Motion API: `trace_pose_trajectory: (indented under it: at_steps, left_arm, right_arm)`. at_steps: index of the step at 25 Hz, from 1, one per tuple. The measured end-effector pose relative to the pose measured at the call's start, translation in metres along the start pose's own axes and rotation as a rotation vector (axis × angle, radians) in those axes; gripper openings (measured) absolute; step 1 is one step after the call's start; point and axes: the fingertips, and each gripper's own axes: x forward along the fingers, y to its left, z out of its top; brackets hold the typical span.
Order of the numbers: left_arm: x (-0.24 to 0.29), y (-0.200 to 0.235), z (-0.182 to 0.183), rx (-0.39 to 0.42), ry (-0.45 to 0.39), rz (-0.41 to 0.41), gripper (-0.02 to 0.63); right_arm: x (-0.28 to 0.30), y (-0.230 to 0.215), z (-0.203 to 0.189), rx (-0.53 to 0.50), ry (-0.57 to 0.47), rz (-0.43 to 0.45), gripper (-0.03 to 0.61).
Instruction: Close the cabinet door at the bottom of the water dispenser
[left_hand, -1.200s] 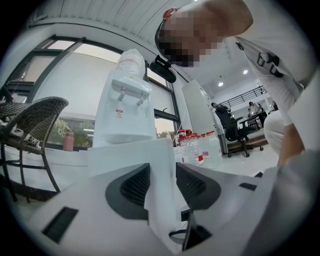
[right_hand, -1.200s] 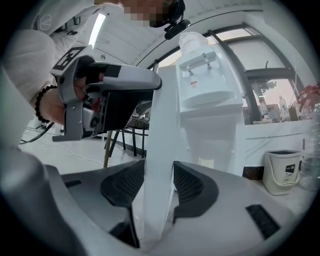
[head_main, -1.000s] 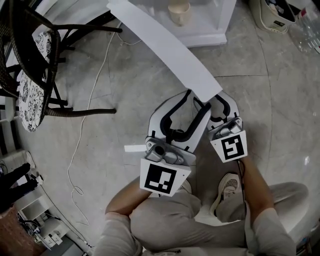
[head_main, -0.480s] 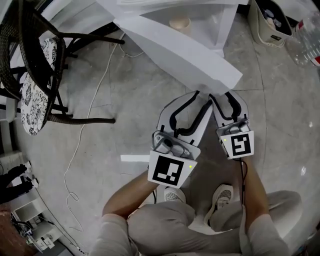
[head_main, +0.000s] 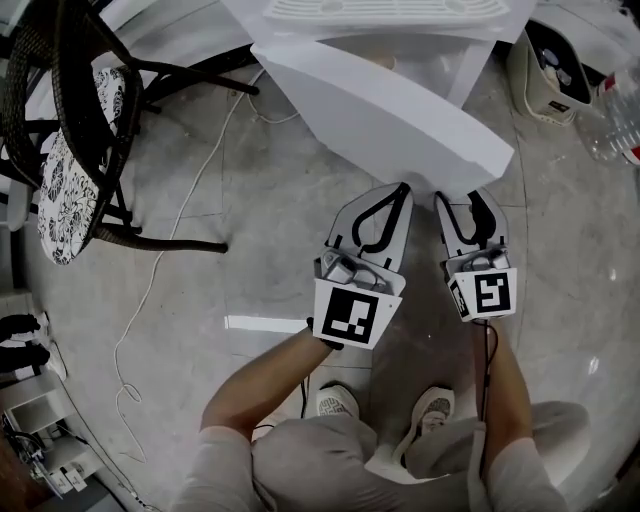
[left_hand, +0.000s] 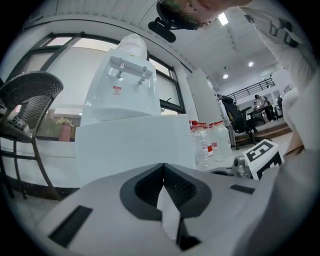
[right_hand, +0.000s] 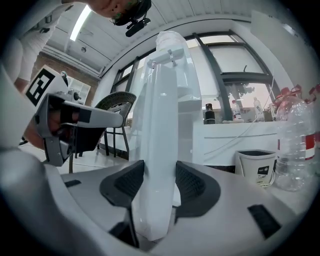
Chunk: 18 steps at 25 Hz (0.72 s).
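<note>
A: Head view, quick?
B: Water dispenser (head_main: 385, 10) top centre. Its cabinet door (head_main: 390, 110) is swung open over the floor (head_main: 250, 210). Left hand-held gripper (head_main: 404, 188) has its tip just beside the door's near face; can't tell if it touches. Right hand-held gripper (head_main: 468, 198) is at the door's free edge. Chair (head_main: 70, 140) far left.
A: Left gripper view?
B: Left hand-held gripper (left_hand: 163, 172): jaws just closed, pads meeting, nothing between them. Cabinet door (left_hand: 132, 142) right ahead, water dispenser (left_hand: 122, 80) rising behind it, bottles (left_hand: 202, 142) to the right.
A: Right gripper view?
B: Right hand-held gripper (right_hand: 159, 182): jaws spread wide, just opened a touch more. The cabinet door (right_hand: 161, 125) stands edge-on and upright between the pads, close beside both. Left hand-held gripper (right_hand: 75, 120) shows at left, bin (right_hand: 257, 167) and a bottle (right_hand: 295, 145) at right.
</note>
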Motion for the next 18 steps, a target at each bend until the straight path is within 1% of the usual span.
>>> trace_pose_trajectory:
  at_steps: [3,6,9,11,12,18]
  left_arm:
    - [0.011,-0.007,-0.003,0.021,-0.016,-0.025,0.008]
    - [0.024,-0.009,-0.008,0.013,-0.013,-0.024,0.008]
    - [0.042,-0.007,-0.011,-0.008,-0.012,-0.016,0.008]
    - [0.051,-0.006,-0.008,-0.004,-0.021,-0.017,0.008]
    - [0.054,-0.006,-0.007,0.000,-0.027,-0.020,0.008]
    - [0.057,-0.010,0.003,0.025,-0.052,-0.043,0.008]
  right_arm:
    - [0.005,-0.008,0.000,-0.012,-0.002,0.019,0.198]
    - [0.008,-0.015,0.000,-0.023,-0.004,0.024,0.199]
    - [0.012,-0.029,0.001,-0.032,-0.006,-0.023,0.199]
    - [0.018,-0.042,0.004,-0.014,-0.010,-0.069,0.169]
    - [0.023,-0.048,0.004,0.001,-0.011,-0.083,0.170]
    - [0.041,-0.071,0.006,0.041,-0.014,-0.115,0.150]
